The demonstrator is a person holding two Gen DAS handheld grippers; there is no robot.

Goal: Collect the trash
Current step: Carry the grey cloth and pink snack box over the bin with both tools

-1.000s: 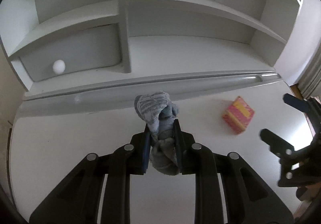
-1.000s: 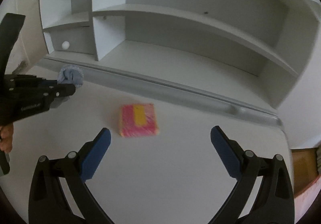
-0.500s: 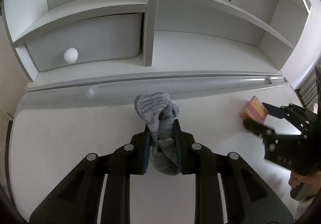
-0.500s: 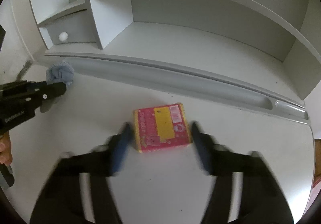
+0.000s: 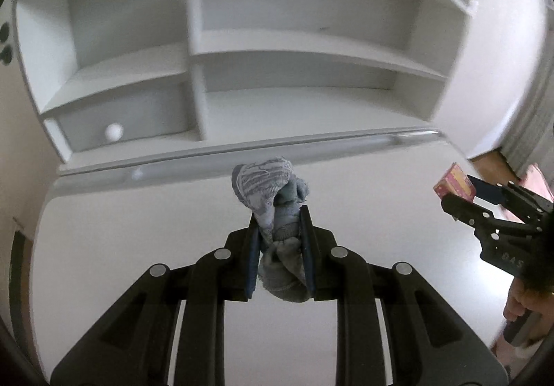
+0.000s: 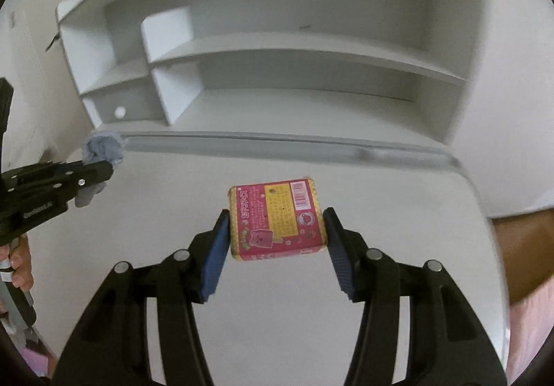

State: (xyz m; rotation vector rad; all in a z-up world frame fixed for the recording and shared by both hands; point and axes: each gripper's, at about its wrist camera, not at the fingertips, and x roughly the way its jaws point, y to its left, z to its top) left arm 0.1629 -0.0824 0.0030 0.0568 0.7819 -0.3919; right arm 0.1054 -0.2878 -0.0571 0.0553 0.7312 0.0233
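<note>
A crumpled grey-blue cloth (image 5: 263, 185) sticks up from my left gripper (image 5: 278, 213), which is shut on it above the white desk (image 5: 138, 247). From the right wrist view, the same cloth (image 6: 102, 149) and left gripper (image 6: 100, 174) show at the far left. A pink and yellow snack box (image 6: 277, 220) sits squarely between the blue pads of my right gripper (image 6: 277, 217), which is shut on it and holds it clear of the desk. In the left wrist view the box (image 5: 452, 183) and right gripper (image 5: 462, 194) appear at the right edge.
A white shelf unit (image 6: 294, 50) rises behind the desk, with a white ball (image 5: 113, 132) in its lower left compartment. A long groove (image 5: 311, 147) runs along the desk's back. Brown floor (image 6: 519, 247) lies past the desk's right edge. A hand (image 6: 20, 254) grips the left tool.
My right gripper has gone from wide open to shut on the pink box and lifted it off the desk. Both grippers have pulled back and up; the cloth stays clamped.
</note>
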